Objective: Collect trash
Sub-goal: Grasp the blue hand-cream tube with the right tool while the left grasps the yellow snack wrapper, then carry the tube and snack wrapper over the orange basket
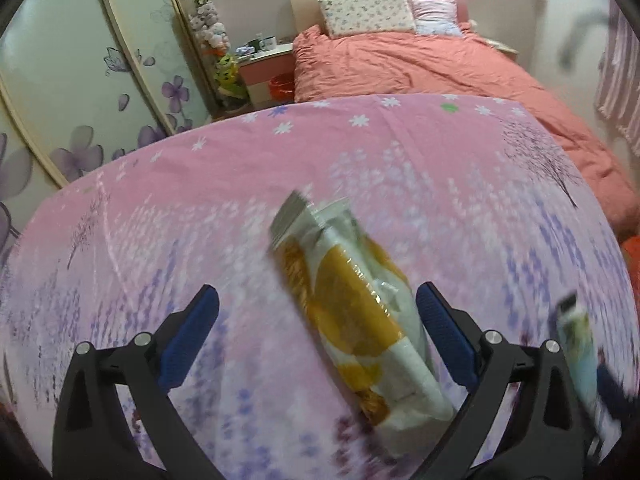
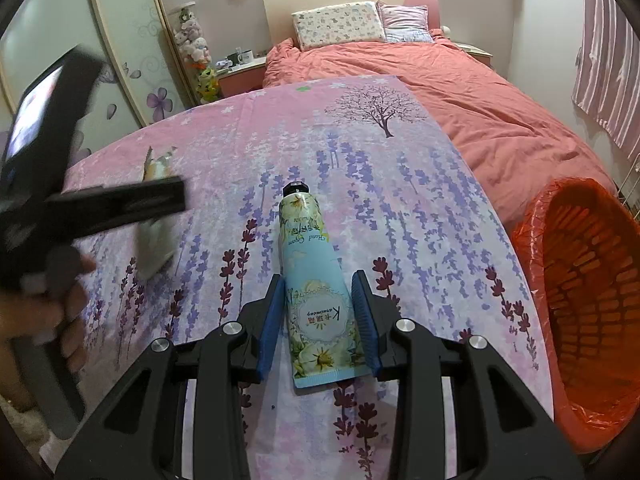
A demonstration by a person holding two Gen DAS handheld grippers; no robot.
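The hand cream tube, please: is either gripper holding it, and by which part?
The right gripper has its fingers on the tube's wide crimped end; the left gripper holds nothing.

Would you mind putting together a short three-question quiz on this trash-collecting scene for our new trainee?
1. True or false: the right gripper has its fingers on either side of the hand cream tube.
2. Multiple choice: the snack wrapper lies (A) inside the bin, (B) on the floral sheet between the left gripper fingers, (C) on the pillow.
3. Fill in: the bin beside the bed is lined with a ____ bag.

Key: 1 true; 2 B; 3 orange.
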